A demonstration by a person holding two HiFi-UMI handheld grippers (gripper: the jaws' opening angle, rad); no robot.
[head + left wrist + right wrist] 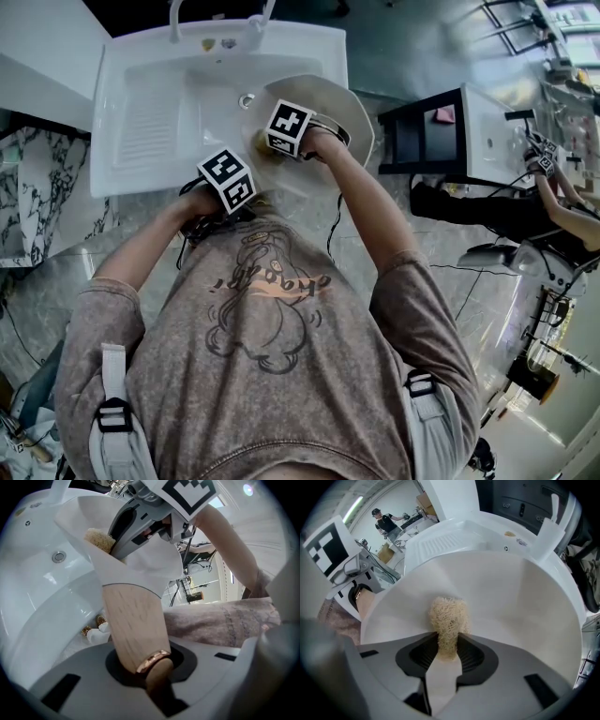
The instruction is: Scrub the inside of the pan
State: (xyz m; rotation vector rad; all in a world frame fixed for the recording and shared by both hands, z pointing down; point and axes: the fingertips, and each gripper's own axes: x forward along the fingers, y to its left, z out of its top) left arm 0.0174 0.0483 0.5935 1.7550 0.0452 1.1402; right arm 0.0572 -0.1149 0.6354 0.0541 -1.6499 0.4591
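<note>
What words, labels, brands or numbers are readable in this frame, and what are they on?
The shirt: lettering above a cartoon drawing, upside down here, too blurred to read.
The left marker cube and right marker cube: black-and-white square patterns only, no letters.
Nothing else legible in any view.

Left of the white sink [117,103] stands a black-veined marble slab [28,187], right of it a black-framed white cabinet [441,131], and around its near side spreads a glossy grey stone-look floor [441,262] catching pale reflections.
</note>
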